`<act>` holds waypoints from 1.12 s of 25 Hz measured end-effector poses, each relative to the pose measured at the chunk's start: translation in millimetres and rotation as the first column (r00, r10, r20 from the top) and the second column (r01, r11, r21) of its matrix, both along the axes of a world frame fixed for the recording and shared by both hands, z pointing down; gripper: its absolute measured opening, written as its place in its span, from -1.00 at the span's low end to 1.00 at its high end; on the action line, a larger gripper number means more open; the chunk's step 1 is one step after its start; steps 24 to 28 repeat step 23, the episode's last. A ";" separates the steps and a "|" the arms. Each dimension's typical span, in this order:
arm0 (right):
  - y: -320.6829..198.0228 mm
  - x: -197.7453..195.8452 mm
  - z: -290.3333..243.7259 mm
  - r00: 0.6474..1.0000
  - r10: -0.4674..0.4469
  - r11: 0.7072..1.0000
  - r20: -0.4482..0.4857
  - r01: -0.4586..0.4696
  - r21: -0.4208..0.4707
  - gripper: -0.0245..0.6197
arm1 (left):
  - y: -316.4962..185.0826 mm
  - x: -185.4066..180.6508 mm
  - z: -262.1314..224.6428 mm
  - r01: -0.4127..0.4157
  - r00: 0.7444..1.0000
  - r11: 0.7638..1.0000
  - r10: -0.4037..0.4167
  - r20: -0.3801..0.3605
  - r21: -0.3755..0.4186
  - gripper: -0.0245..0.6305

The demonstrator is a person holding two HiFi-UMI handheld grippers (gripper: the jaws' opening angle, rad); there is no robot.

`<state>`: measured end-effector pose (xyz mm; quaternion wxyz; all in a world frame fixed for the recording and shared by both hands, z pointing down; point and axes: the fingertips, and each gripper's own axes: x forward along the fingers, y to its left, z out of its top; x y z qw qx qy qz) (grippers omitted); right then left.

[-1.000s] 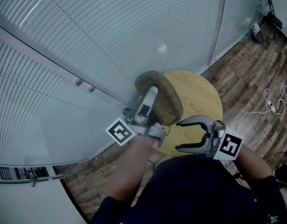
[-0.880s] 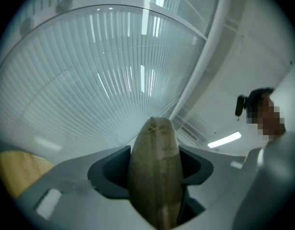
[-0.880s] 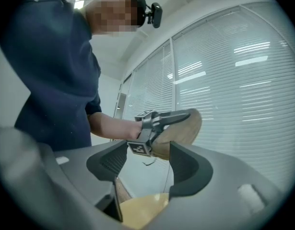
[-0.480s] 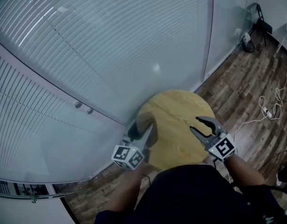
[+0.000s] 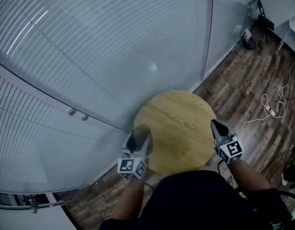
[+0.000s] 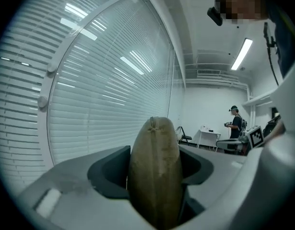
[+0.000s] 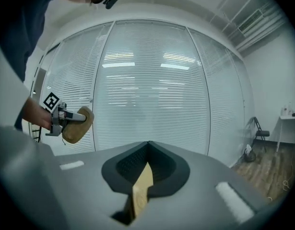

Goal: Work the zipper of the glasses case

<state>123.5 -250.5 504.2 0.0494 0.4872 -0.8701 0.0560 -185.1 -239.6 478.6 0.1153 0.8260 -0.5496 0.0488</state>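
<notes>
Glass wall with blinds [image 5: 89,56] ran behind and to the left of the round wooden worktop [image 5: 178,128].

Left hand-held gripper [image 5: 138,140] sat at the worktop's left rim, with its marker cube [image 5: 132,167] on the near side of that rim. Its jaws were clamped on the glasses case [image 6: 156,171]. The tan case filled the gap between them and stood edge-on, its narrow end pointing away from the camera. From the right gripper view the case [image 7: 77,125] stuck out beyond the jaw tips, just above the worktop's left side. Could not tell whether it touched the wood.

The middle of the worktop was bare wood grain.

Right hand-held gripper [image 5: 218,128] was at the worktop's right rim, well apart from the case. Its marker cube [image 5: 230,150] lay just off that rim, toward the person. Its jaws had just been closing. They had come together with nothing between them, and only a sliver of the worktop showed through the slot below the tips.

Right of the worktop was wood-plank floor [image 5: 253,80], with a white cable [image 5: 269,110] lying on it. A folding chair [image 5: 257,20] stood beyond the worktop to the far right.
</notes>
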 end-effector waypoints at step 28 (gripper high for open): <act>4.4 10.9 1.4 0.999 0.051 0.999 0.019 -0.051 -0.001 -0.91 | -6.2 14.6 -14.7 -0.090 0.995 0.994 0.087 0.041 0.064 -0.03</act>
